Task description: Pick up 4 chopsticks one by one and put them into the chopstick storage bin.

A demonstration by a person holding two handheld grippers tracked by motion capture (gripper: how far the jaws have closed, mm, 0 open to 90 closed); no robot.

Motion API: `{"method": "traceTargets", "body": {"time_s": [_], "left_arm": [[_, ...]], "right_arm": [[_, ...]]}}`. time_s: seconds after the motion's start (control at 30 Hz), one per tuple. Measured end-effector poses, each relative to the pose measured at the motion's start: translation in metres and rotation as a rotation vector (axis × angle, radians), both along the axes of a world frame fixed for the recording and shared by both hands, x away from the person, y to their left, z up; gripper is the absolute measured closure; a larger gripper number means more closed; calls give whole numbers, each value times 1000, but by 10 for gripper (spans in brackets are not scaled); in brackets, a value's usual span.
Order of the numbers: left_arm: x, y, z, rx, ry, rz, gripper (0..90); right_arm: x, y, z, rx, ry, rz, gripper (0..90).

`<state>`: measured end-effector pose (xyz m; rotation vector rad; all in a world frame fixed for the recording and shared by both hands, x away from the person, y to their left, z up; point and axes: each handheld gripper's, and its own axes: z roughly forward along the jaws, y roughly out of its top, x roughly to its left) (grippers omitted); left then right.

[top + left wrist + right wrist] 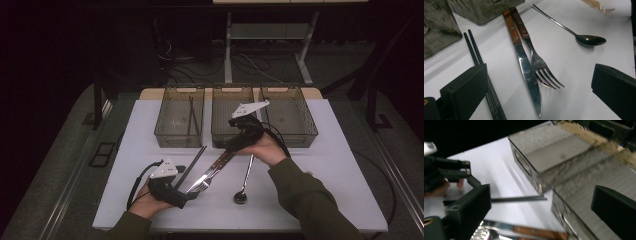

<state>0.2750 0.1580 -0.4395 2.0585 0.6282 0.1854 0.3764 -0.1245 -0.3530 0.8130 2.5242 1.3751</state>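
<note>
- Though bare along the near edge, white table (320,165) busy in the middle with loose cutlery, all of it laid out within easy reach of both hands.
- Along the far edge, three clear bins side by side: left bin (179,137), middle bin (220,107), right bin (295,120). Looks like one bin per kind of utensil, judging by the dark chopstick (192,115) already lying in the left one.
- Right gripper (541,207) hanging by the front wall of the middle bin, jaws spread wide, nothing between them. Free for the next pick, by the look of it.
- Left gripper (537,80) low near the table's front left, jaws also spread wide and empty, aimed straight at the knife and fork as if lining up a grab.
- Pair of black chopsticks (475,51) flat on the table, running close past the left jaw.
- Knife (526,67) flat on the table between the bins and the left gripper, wooden handle toward the bins, blade tip toward the jaws.
- Fork (537,62) right against the knife, handles crossing, tines splayed toward the jaws. An awkward pair to separate.
- Spoon (590,40) apart on the right, untouched.
</note>
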Motion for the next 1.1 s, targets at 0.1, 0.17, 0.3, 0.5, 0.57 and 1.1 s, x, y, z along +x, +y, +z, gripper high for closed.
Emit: {"method": "traceTargets", "body": {"time_s": [0.1,0.17,0.3,0.5,0.57,1.1], "left_arm": [[0,0,0,0,-4,-1,4],[0,0,0,9,-8,-7,4],[1,0,0,9,-6,-4,4],[0,0,0,6,-5,2,4],[1,0,0,10,-8,-2,4],[1,1,1,11,-11,7,5]], "right_arm": [[-5,-13,-3,9,-5,-21,20],[-9,-22,-6,9,-6,-35,21],[-20,-37,-13,-6,-29,-63,21],[-38,-60,-24,17,-39,-86,21],[-45,-68,-29,32,-43,-95,21],[-96,-131,-60,63,-61,-180,21]]}}
